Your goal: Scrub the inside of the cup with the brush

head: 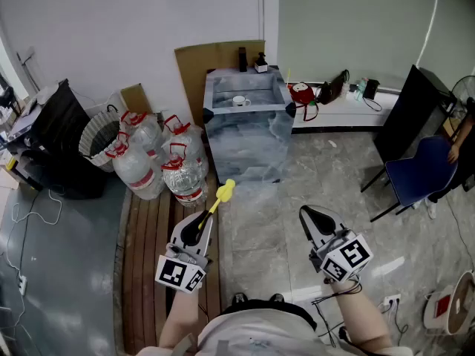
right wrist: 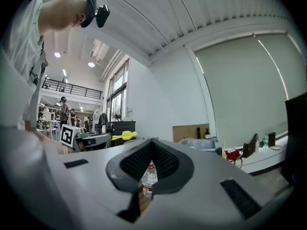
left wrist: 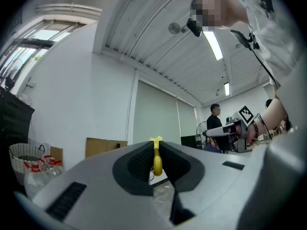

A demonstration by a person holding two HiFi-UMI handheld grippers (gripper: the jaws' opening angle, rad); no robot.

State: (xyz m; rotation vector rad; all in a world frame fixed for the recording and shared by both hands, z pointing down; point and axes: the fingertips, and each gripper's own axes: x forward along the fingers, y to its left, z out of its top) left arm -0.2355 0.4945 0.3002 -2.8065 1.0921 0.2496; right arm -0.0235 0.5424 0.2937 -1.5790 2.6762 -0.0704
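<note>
Pinching the yellow brush [head: 223,192] by its handle, the left tongs [head: 204,219] clamp tight on it, while the right tongs [head: 308,215] sit pressed together, holding nothing.

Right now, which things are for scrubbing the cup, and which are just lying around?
For the job: the yellow brush, held in the left gripper; the white cup in the clear tub.
Just lying around: big water bottles, white basket, cardboard sheet, blue chair.

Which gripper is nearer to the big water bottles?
Left. The left gripper sits just short of the water bottles; the right gripper is farther off to their right.
</note>
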